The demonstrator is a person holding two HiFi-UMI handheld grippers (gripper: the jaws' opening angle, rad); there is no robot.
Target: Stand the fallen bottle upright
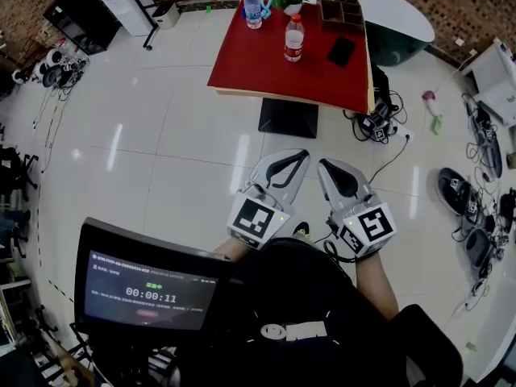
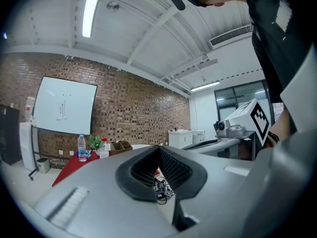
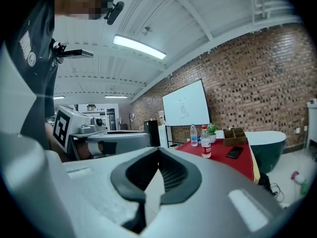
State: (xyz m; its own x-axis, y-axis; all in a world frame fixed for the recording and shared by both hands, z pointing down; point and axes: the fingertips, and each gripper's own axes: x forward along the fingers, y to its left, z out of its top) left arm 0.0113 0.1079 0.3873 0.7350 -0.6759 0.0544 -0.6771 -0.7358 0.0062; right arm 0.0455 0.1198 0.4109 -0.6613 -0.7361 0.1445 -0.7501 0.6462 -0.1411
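Red table [image 1: 266, 75] stood far off; the red-label bottle [image 1: 294, 37] at its middle and blue-label bottle [image 1: 252, 6] at its far-left edge both looked upright, none fallen. Left gripper [image 1: 300, 155] and right gripper [image 1: 323, 166] hung near the body, clenched on nothing. Closing in first, then opening wide, seemed wise.

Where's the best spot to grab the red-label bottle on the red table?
Grip the red-label bottle around its labelled middle, jaws level, from the near edge of the red table. It stands upright, bare tabletop before it; the phone lies apart.
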